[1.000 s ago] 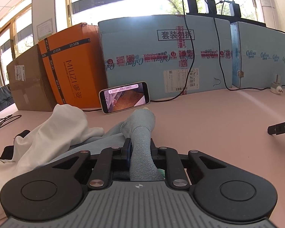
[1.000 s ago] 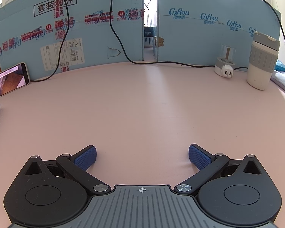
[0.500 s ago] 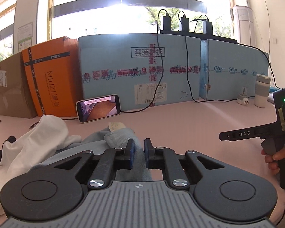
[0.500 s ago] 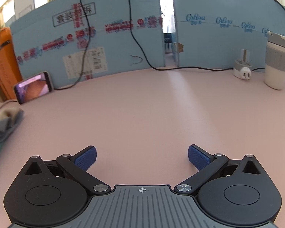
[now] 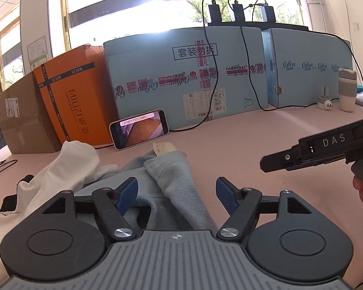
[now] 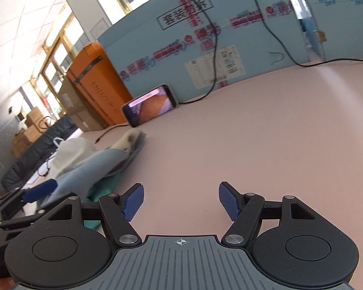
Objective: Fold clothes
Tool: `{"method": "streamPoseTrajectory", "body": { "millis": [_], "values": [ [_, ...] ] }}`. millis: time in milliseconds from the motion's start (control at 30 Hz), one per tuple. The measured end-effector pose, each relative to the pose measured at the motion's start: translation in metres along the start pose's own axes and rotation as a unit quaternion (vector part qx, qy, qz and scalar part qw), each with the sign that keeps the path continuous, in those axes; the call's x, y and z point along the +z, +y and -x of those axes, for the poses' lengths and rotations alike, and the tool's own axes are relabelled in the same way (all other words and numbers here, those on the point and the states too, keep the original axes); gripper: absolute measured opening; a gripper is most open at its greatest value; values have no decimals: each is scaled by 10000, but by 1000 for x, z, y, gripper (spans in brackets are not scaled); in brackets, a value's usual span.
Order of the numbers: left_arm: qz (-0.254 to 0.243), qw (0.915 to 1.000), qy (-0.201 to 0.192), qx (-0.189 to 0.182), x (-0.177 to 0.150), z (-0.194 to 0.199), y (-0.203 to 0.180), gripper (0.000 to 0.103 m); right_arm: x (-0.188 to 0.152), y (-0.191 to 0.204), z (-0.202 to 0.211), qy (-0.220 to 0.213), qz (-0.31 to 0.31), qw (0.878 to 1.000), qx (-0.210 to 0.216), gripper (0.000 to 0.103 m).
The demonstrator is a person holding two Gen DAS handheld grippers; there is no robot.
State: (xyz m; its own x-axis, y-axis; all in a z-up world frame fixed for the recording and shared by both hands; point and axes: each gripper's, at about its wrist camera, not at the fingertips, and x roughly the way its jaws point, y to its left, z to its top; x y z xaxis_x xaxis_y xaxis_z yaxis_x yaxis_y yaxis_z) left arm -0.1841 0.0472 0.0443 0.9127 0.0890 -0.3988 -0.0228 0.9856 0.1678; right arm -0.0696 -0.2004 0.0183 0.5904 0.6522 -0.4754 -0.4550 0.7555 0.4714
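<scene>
Table (image 5: 230, 140): pink top carrying the whole pile, bare on the right-hand side.
Clothes: grey-blue garment (image 5: 174, 176) heaped with a white garment (image 5: 72, 164) at its left; its raised fold runs away from the camera toward the phone (image 5: 139, 128).
Left gripper (image 5: 176, 193): nearer hand, jaws opening, fold lying between the pads but not pressed.
Right gripper (image 6: 180, 199): jaws closing over bare table; the pile lies to its left, apart from it.
</scene>
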Motion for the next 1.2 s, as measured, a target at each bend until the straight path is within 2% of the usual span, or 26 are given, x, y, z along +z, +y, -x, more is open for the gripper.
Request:
{"method": "streamPoseTrajectory", "body": {
  "millis": [233,367,533,633,767,900,1067,1200],
  "values": [
    [97,9998,101,-130,-14,-12,7,78,9,33,-28,266,21,9981,547,70],
    [-38,9998,56,-181,-19,-13,5,83,11,46,-53,505,-37,9954,817,70],
    [-25,9998,10,-212,-24,-15,4,87,7,55,-72,754,-76,9923,980,70],
    [14,9997,-25,-232,-26,-17,2,92,6,56,-77,848,-141,9910,1028,65],
    [-2,9998,-47,-214,-27,-19,-2,99,8,54,-69,678,-222,9909,1137,58],
    [101,9997,-70,-197,-27,-20,-4,103,12,58,-63,492,-217,9889,1384,58],
    [232,9996,-45,-160,-28,-22,-4,103,13,67,-73,623,-112,9873,1454,58],
    [192,9997,-34,-155,-28,-23,-5,103,11,70,-79,723,-99,9845,1597,34]
  ]
}}
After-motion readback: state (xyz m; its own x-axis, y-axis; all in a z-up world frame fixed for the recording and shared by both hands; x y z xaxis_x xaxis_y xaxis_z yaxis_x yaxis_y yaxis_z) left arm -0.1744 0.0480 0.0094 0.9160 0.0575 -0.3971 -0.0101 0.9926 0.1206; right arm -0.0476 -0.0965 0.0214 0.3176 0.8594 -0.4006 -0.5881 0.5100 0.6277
